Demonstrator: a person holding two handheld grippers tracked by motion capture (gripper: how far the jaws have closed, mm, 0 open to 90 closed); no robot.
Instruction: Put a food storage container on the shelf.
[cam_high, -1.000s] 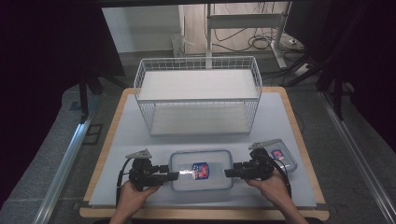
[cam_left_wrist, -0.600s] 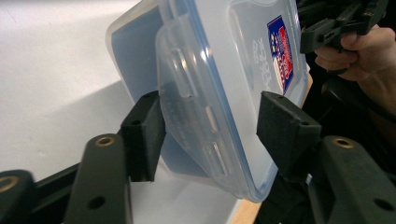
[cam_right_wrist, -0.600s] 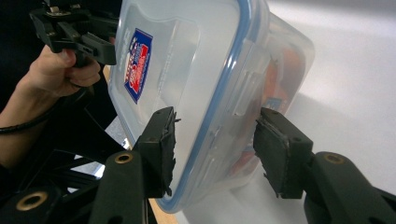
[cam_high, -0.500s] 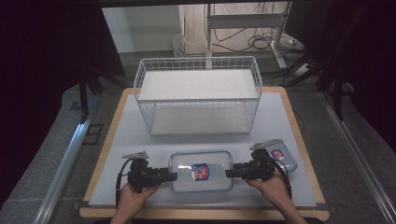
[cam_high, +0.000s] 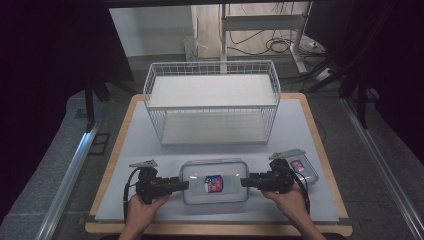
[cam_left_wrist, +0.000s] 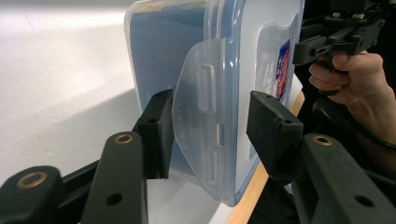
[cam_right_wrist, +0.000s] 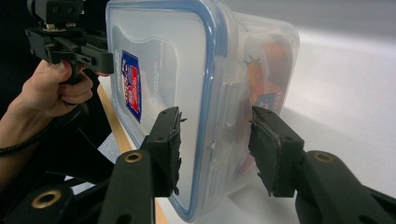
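Grey floor (cam_high: 60, 150) surrounds the table (cam_high: 310, 112); cables (cam_high: 280, 47) lie beyond.

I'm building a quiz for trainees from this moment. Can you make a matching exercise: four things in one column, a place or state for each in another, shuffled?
Things:
1. wire basket
2. big box
3. small box
4. left tool

Places or states:
A. open, jaws either side of a lid latch
B. at the board's far side
C. between the two tools, lid on
D. by the right hand, near the board's right edge

Pairs: 1-B, 2-C, 3-D, 4-A
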